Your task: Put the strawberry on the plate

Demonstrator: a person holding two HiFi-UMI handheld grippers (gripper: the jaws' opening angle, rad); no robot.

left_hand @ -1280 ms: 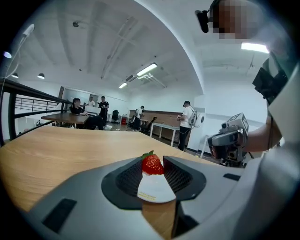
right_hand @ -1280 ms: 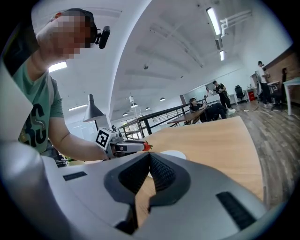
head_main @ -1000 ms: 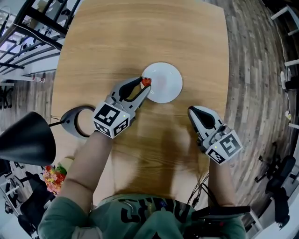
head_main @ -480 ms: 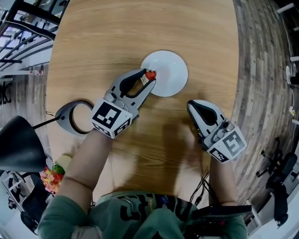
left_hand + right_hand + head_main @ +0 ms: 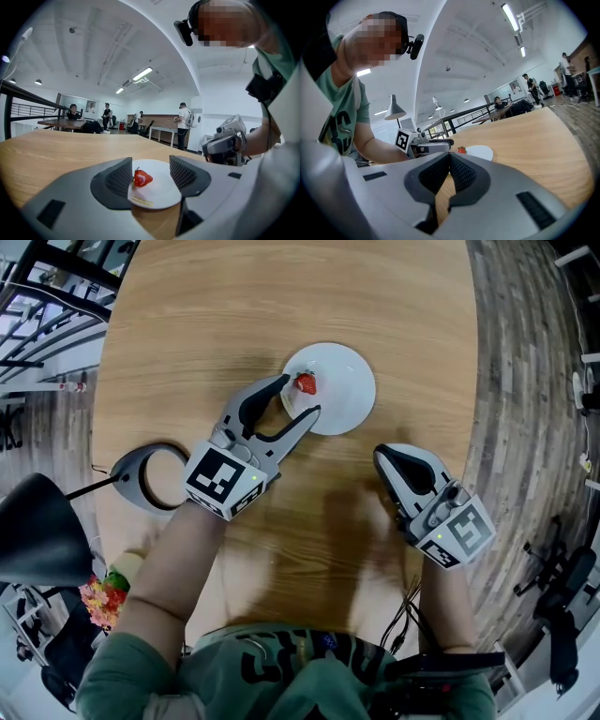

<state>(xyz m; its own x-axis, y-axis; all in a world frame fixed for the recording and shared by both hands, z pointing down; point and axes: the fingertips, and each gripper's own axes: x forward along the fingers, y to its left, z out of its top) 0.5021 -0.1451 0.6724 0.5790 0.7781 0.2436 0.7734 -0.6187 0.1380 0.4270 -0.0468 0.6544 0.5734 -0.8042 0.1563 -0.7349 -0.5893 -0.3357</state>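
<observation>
We see left gripper (image 5: 299, 396) jaws just opened, strawberry (image 5: 306, 383) between them at left edge of plate (image 5: 343, 390); right gripper (image 5: 382, 458) jaws together.

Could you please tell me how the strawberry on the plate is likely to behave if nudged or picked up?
The strawberry looks small, so probably light. Its rounded, tapered shape on the smooth white plate suggests it may roll or slide when nudged. Being soft fruit, it would likely bruise under a hard squeeze.
</observation>
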